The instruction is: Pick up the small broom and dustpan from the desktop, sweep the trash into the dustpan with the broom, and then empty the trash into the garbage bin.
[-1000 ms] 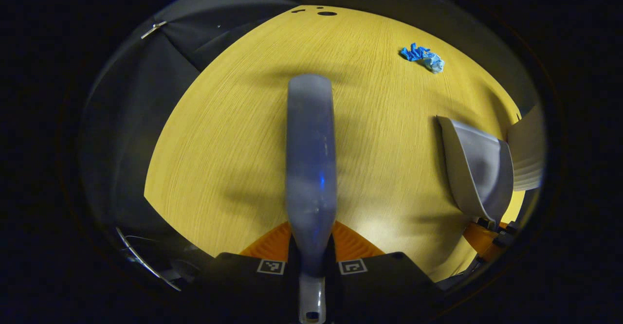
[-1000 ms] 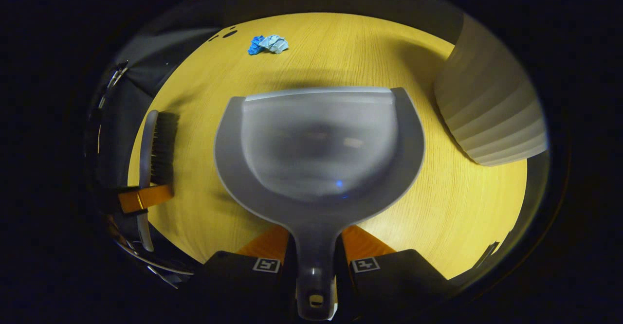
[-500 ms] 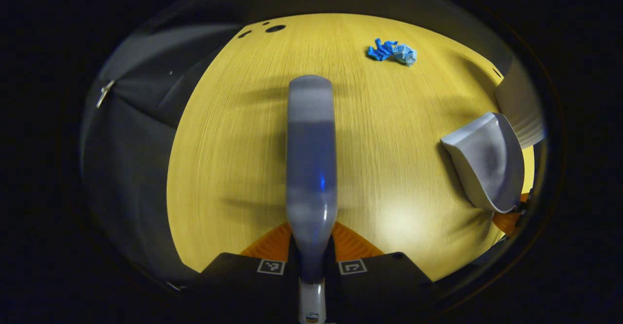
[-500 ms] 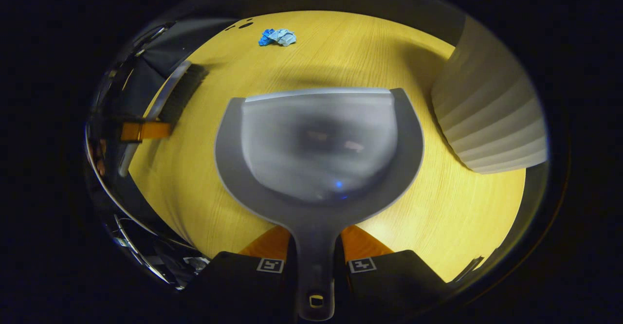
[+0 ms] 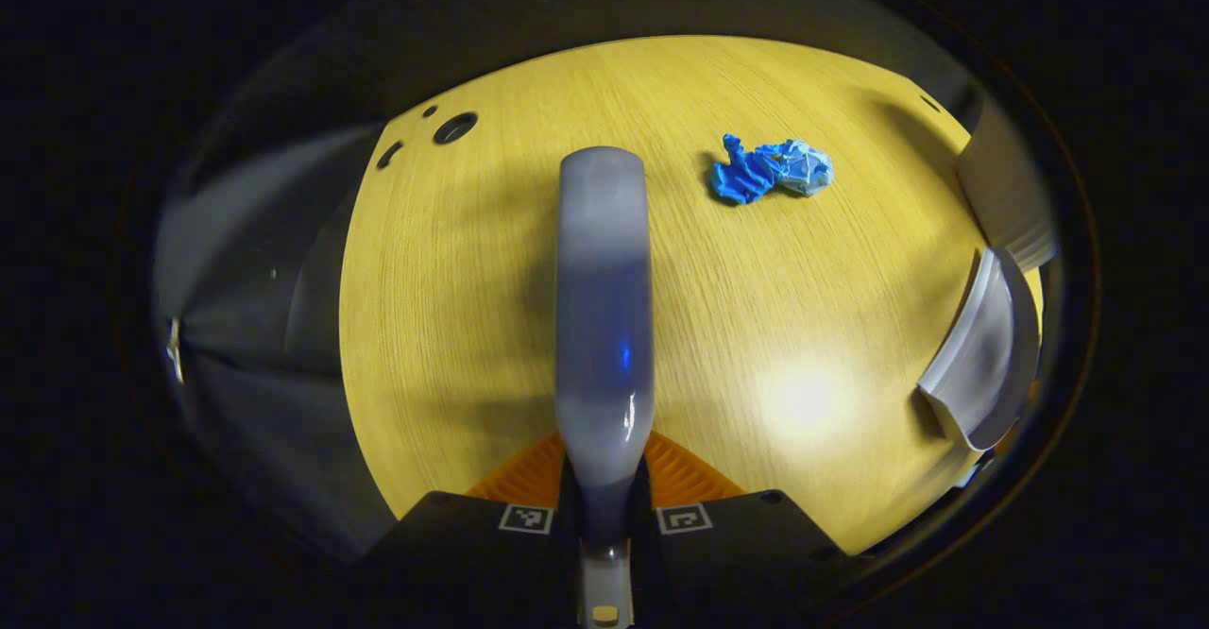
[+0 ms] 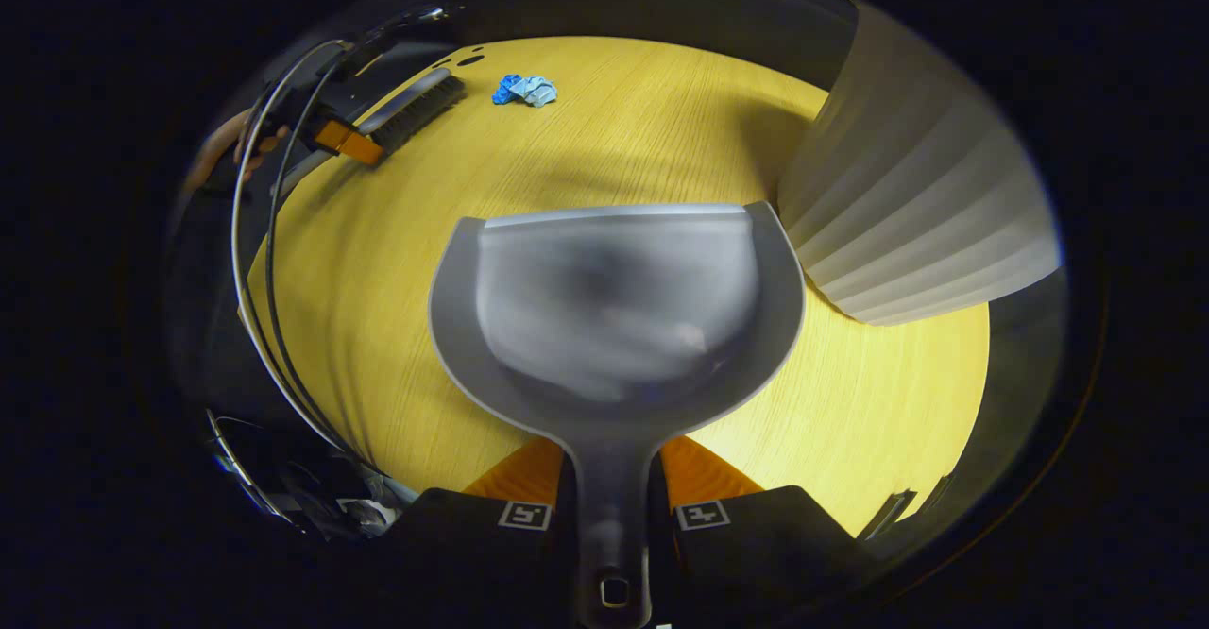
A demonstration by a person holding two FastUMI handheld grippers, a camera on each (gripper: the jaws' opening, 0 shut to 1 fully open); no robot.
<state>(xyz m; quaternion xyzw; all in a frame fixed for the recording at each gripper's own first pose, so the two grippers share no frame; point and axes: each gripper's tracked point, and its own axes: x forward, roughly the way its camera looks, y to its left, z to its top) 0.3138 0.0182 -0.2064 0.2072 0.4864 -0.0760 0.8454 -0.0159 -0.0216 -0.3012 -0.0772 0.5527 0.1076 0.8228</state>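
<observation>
now the left gripper (image 5: pixel 604 487) is pinching the broom (image 5: pixel 604 308) handle and the right gripper (image 6: pixel 609 492) is pinching the dustpan (image 6: pixel 614 308) handle. the blue trash (image 5: pixel 770 168) is lying ahead on the desktop (image 5: pixel 453 308), near the garbage bin (image 6: pixel 907 213). best landing the pan's lip flat beside it, bristles dropping behind.

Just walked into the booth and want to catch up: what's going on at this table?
A person is cleaning up with a gripper in each hand. The left gripper is shut on the handle of a small broom, held over the wooden table. The right gripper is shut on the handle of a grey dustpan, which is empty. A crumpled blue scrap of trash lies on the table ahead of the broom, not yet swept. A pale ribbed garbage bin stands beside the dustpan.
</observation>
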